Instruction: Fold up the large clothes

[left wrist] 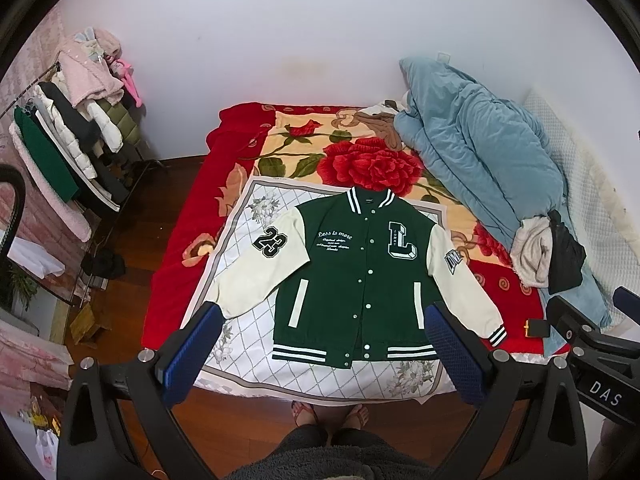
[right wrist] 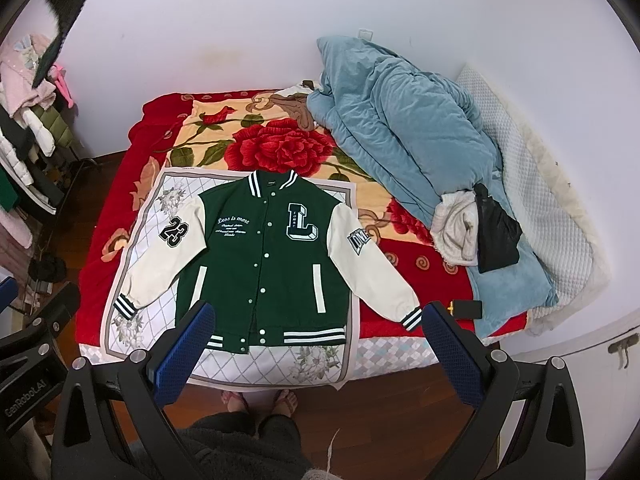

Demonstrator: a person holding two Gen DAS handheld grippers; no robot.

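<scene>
A jacket (left wrist: pixel 352 276) lies flat and face up on a sheet (left wrist: pixel 240 264) spread over the near part of the bed (left wrist: pixel 188 248), collar toward the far wall and hem toward the person's feet (left wrist: pixel 330 414), which stand on the floor just before the bed's near edge. Behind the jacket the blanket (left wrist: pixel 360 160) covers the bed, and to the right a bunched quilt (left wrist: pixel 480 152) runs along that side, with a small heap of clothes (left wrist: pixel 544 252) on its near end. Left of the bed, across a strip of floor, a clothes rack (left wrist: pixel 76 136) stands against the wall.
</scene>
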